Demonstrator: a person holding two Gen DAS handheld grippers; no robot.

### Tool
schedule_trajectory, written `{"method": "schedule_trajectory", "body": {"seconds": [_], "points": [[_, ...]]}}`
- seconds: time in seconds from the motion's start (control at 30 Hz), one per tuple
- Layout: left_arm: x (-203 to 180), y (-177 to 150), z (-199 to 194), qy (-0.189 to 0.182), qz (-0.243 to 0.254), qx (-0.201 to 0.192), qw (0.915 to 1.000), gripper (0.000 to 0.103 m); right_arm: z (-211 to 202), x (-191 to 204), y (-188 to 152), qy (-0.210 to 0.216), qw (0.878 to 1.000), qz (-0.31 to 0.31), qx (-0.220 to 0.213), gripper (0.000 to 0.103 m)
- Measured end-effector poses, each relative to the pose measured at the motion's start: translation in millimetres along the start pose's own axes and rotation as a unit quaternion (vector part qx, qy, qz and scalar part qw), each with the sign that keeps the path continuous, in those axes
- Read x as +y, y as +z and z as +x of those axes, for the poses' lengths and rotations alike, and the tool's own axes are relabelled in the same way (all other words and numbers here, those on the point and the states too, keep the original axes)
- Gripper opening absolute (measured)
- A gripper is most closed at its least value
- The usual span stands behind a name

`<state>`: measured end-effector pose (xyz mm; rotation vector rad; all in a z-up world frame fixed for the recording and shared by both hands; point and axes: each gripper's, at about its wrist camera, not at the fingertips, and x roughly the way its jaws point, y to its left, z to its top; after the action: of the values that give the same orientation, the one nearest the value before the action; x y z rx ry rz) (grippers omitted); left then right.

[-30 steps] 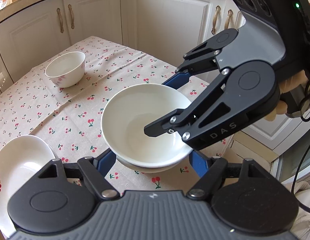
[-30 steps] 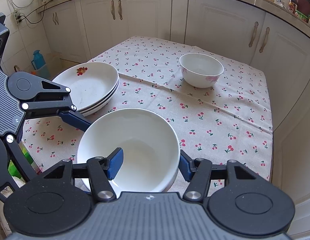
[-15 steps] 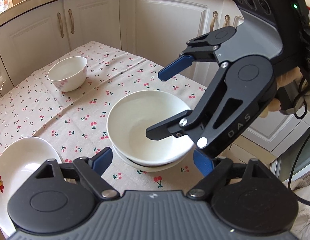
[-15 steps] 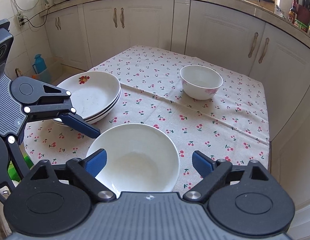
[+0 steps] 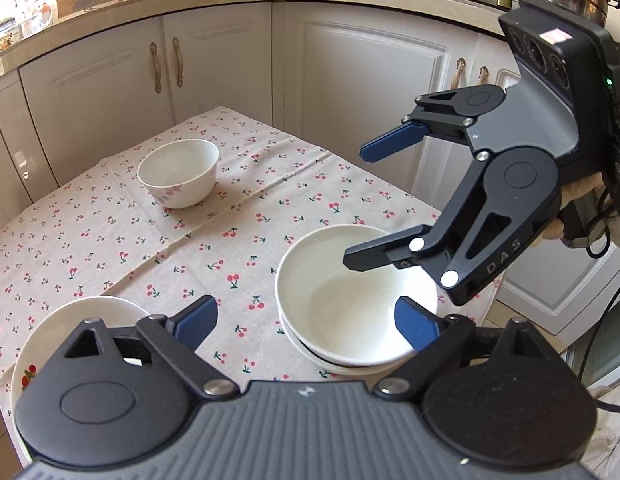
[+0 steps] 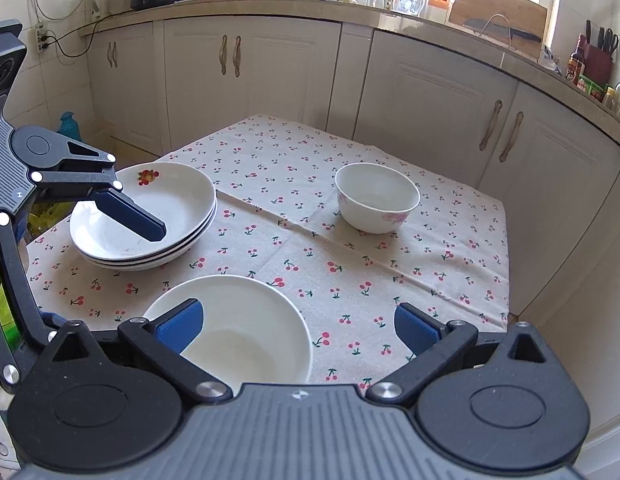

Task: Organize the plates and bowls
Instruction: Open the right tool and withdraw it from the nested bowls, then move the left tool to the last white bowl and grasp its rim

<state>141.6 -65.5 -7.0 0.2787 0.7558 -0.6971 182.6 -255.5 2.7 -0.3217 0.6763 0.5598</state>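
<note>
A wide white bowl (image 5: 349, 300) sits nested in a second one on the cherry-print tablecloth (image 5: 238, 208); it also shows in the right wrist view (image 6: 246, 328). My left gripper (image 5: 306, 322) is open and empty, raised above the cloth beside it. My right gripper (image 6: 296, 324) is open and empty, lifted above the same bowl; it shows in the left wrist view (image 5: 357, 204). A small bowl with pink flowers (image 6: 375, 196) stands farther back (image 5: 178, 178). A stack of white plates (image 6: 146, 220) with a fruit print lies at the left.
White cabinet doors (image 6: 429, 96) surround the table closely on the far and right sides. The table's right edge (image 6: 507, 280) drops to the floor. A blue bottle (image 6: 70, 124) stands on the floor at the left.
Both grippers opened, let go of the wide bowl, and pulled back and upward. The bowl now rests on the one beneath it.
</note>
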Motion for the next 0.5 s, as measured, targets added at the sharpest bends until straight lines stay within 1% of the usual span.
{"method": "schedule_trajectory", "body": {"seconds": [0.13,0.27,0.37,0.5], "points": [[15,16,4,0.019,-0.010,-0.010,0.9997,0.099,4,-17,9,-0.004,1.000,0.002,-0.014,0.103],[34,35,13,0.034,-0.023,-0.022,0.9989,0.100,16,-34,15,-0.005,1.000,0.008,-0.021,0.103],[51,50,24,0.049,-0.033,-0.036,0.9976,0.101,28,-46,19,-0.008,1.000,0.008,-0.026,0.103],[71,70,44,0.060,-0.044,-0.043,0.9963,0.101,45,-60,24,-0.014,0.999,0.003,-0.028,0.103]]}}
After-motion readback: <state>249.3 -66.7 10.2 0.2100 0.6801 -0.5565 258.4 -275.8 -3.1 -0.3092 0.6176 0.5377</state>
